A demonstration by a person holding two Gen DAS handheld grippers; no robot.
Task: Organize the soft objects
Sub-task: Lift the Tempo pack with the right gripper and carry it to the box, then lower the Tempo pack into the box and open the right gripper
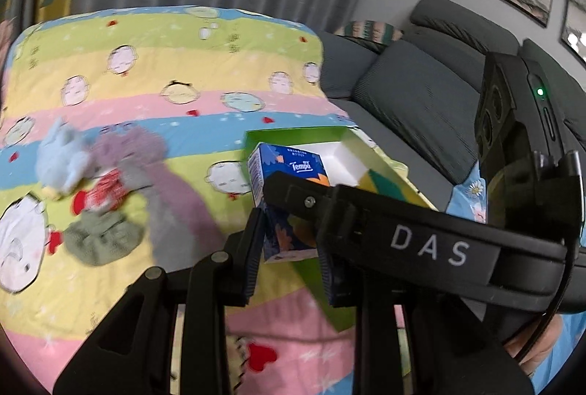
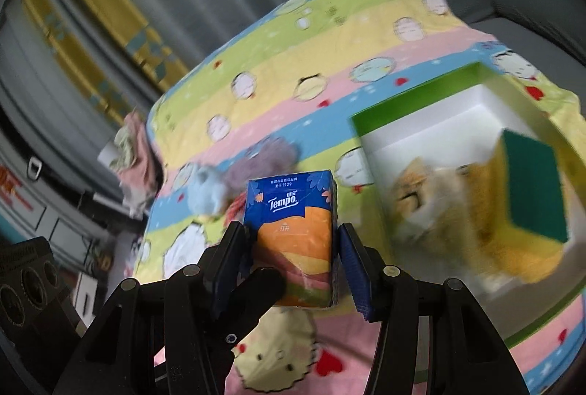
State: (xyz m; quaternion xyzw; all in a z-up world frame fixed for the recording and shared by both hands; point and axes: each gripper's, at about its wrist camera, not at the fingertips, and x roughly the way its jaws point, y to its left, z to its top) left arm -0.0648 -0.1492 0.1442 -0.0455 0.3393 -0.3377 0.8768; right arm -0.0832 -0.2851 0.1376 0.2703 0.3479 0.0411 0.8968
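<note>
Two grippers: one blue Tempo tissue pack [image 2: 293, 237] is seen between both sets of fingers, low in the centre of each view.
Right gripper [image 2: 295, 254]: partly open; its left pad is seen against the pack, while a narrow gap shows at the blue right pad [image 2: 353, 270]; whether the pack is truly clamped cannot be told.
Left gripper [image 1: 291, 248]: the pack [image 1: 285, 175] stands between its pads, the right gripper's black arm crossing in front; contact is hidden, so its grip cannot be told.
Pack position: held upright above the striped cartoon blanket [image 1: 183, 72], just left of the green box [image 2: 421, 98].
Box contents: a yellow-and-green sponge [image 2: 531, 189] and a blurred orange plush [image 2: 421, 197], cut off at the right edge.
Hard to make out: blurred socks or cloths [image 1: 106, 175] at left centre.
Open room: bare blanket is seen toward the upper left.
</note>
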